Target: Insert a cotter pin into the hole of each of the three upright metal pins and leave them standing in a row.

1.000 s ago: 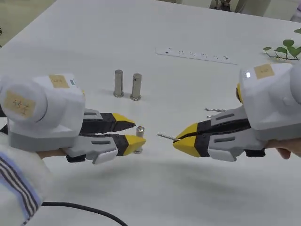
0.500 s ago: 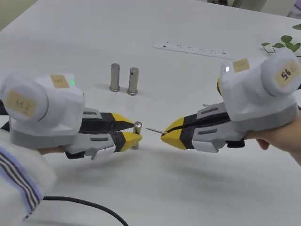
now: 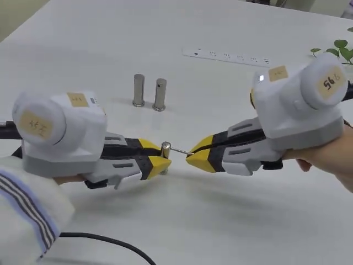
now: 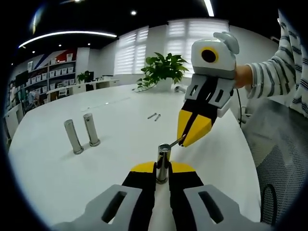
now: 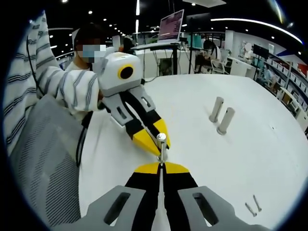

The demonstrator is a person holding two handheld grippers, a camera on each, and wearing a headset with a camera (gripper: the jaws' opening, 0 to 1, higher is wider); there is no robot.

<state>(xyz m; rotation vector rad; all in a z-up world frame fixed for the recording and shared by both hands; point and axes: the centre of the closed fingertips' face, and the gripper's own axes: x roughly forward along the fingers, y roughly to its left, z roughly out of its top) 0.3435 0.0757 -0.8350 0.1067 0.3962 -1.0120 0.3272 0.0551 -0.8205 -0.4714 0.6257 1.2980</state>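
Left gripper (image 3: 159,158) squeezed one metal pin (image 3: 165,147) (standing up), while right gripper (image 3: 191,157) pinched a cotter pin (image 3: 179,150) touching its top.

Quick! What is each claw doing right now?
The left gripper is shut on the metal pin.
The right gripper is shut on the cotter pin.

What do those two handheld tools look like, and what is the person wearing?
The left gripper and right gripper match: rounded white housings, grey undersides, yellow-tipped black jaws, tan stickers with handwritten numbers. A black cable trails by the left one. The sleeve is white with dark stripes.
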